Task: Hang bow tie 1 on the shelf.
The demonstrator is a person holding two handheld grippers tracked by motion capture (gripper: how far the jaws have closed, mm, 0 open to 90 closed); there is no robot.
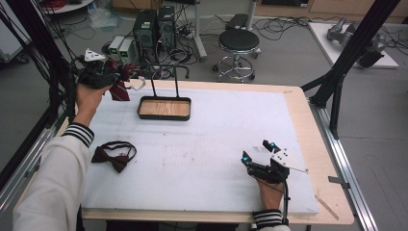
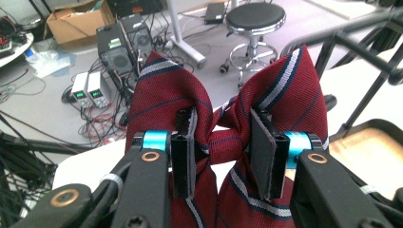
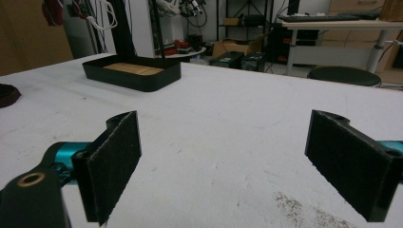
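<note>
Left gripper (image 1: 126,73) clenched on the knot of a striped red bow tie (image 2: 223,142), raised over the bench's far left corner beside the tray (image 1: 164,108). Right gripper (image 1: 260,151) released, near right front edge.

White sleeves with striped cuffs, black tool (image 3: 223,166) pads, blue fittings

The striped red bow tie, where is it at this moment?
The striped red bow tie is clamped at its knot in the left gripper, held in the air at the table's far left corner, just left of the black tray stand.
</note>
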